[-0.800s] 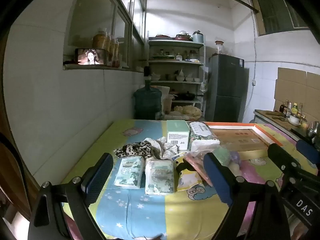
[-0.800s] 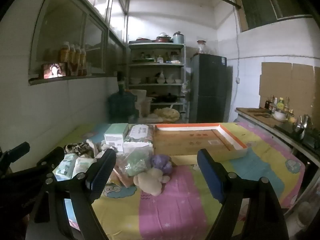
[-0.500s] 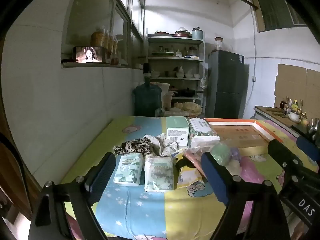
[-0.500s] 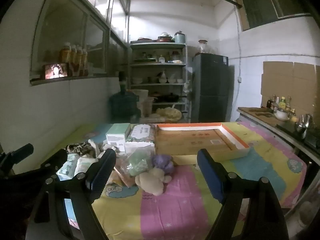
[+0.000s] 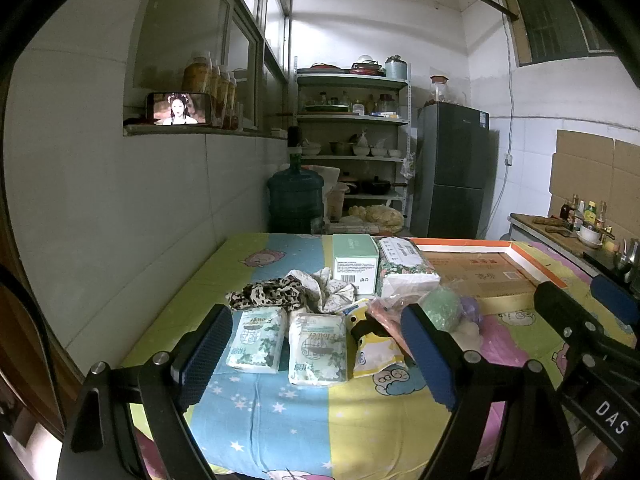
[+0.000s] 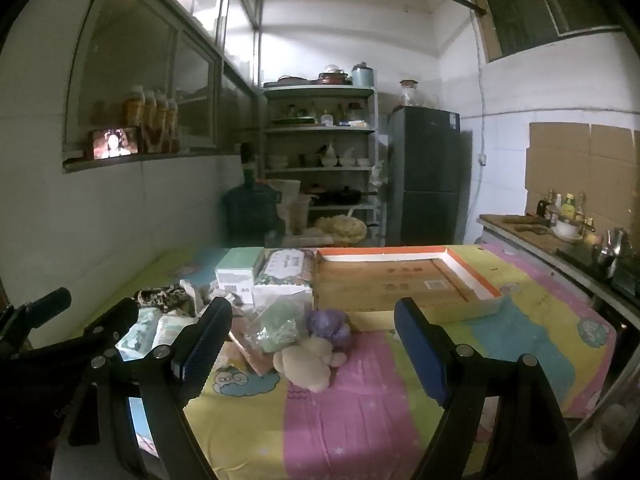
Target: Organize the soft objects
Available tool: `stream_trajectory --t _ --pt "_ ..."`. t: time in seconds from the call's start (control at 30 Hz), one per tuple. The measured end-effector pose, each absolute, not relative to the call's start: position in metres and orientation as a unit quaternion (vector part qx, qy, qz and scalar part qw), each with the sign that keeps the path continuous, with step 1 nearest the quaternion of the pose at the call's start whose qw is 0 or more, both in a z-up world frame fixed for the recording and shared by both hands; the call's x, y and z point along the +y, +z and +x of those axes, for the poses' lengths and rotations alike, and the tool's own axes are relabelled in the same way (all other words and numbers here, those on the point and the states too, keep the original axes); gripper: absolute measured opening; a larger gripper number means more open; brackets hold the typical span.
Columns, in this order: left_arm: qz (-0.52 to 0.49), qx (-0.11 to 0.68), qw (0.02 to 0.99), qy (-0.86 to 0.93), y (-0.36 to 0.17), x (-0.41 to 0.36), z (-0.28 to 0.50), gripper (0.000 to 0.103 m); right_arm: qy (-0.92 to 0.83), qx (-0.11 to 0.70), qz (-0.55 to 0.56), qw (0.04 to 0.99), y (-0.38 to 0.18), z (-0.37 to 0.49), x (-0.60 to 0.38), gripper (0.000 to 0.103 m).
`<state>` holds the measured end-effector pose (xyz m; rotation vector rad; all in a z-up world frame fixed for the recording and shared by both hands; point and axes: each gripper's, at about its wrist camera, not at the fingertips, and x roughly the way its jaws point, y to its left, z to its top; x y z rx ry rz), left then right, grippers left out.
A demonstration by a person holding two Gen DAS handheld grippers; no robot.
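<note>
Soft goods lie in a heap on the cartoon-print tablecloth (image 5: 280,412). Two tissue packs (image 5: 256,338) (image 5: 318,346) lie nearest. Behind them lie a leopard-print cloth (image 5: 268,294), a yellow pouch (image 5: 370,344) and a green sponge in a clear bag (image 5: 442,306). A cream plush toy (image 6: 306,362) and a purple ball (image 6: 328,322) lie in the right wrist view. A shallow cardboard box tray (image 6: 400,280) with an orange rim stands behind. My left gripper (image 5: 316,356) is open and empty above the table's near edge. My right gripper (image 6: 314,352) is open and empty, to its right.
A green carton (image 5: 356,262) and a floral tissue pack (image 5: 404,266) stand behind the heap. A white wall (image 5: 100,200) runs along the table's left side. A water jug (image 5: 296,200), shelves (image 5: 352,140) and a fridge (image 5: 452,168) stand beyond. A counter (image 6: 552,236) with bottles is at right.
Both grippers have drawn back and risen slightly, so the heap sits a little lower and farther in view. Both stay open and empty. Nothing on the table has moved.
</note>
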<state>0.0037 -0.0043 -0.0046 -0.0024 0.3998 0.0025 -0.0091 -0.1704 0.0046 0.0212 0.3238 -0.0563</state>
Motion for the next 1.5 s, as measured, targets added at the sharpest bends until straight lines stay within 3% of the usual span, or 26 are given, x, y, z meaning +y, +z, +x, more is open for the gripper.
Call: stream_trajectory --t 1.5 --pt "-0.005 0.199 0.980 0.001 -0.0052 -0.0039 0.0045 0.087 -0.020 0.161 0.013 0.987 0.0094 -0.0106 -0.1634 0.085"
